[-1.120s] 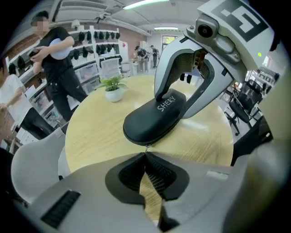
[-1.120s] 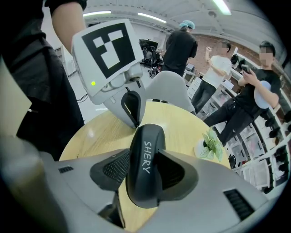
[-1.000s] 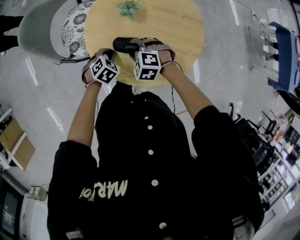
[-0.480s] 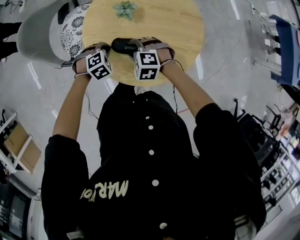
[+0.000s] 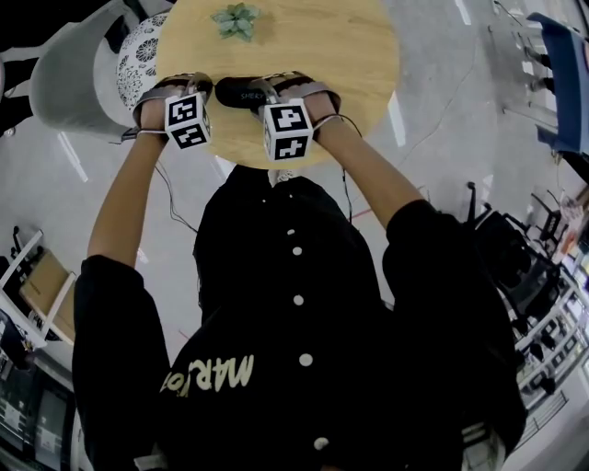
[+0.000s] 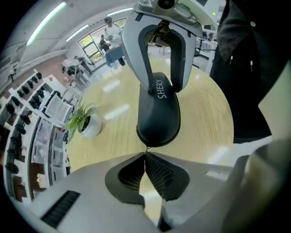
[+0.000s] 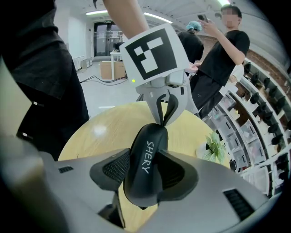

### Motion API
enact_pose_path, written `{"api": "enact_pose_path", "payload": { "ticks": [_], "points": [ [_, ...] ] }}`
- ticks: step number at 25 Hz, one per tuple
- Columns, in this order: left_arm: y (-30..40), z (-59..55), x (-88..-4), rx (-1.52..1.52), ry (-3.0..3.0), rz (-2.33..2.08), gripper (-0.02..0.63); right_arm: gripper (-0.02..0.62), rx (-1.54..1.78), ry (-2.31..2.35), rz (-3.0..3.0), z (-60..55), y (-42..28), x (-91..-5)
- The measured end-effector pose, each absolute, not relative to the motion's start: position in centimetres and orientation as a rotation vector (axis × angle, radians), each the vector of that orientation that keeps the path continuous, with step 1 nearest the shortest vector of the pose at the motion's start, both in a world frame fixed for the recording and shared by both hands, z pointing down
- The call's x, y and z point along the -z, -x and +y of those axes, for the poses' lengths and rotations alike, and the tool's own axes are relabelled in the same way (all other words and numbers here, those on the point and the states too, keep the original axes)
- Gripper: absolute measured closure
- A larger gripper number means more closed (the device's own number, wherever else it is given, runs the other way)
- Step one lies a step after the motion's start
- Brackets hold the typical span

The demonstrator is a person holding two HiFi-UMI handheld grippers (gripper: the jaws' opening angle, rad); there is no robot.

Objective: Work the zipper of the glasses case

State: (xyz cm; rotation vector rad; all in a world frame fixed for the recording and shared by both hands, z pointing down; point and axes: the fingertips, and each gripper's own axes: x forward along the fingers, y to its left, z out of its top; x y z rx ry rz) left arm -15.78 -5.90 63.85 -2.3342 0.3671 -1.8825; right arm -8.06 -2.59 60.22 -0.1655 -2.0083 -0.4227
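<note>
Right gripper view: right gripper (image 7: pixel 145 175) clamps the glasses case (image 7: pixel 148 145); left gripper (image 6: pixel 145 157) pinches its zipper pull (image 6: pixel 146 149), jaws together.

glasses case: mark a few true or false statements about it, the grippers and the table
1. The right gripper clamps the black glasses case. True.
2. The left gripper stands wide open. False: its jaws are shut, with the tips pinching the small zipper pull at the case's end.
3. A small potted plant stands on the round wooden table. True.
4. The case lies untouched on the table. False: both grippers are on it.
</note>
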Motion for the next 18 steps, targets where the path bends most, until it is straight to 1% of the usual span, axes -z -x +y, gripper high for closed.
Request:
{"api": "enact_pose_path", "payload": {
  "ticks": [18],
  "points": [
    [12.8, -8.3, -63.4, 1.713, 1.969, -0.213, 0.595, 0.397, 0.415, 0.178, -2.000, -2.5, 8.1, -60.4]
  ]
}}
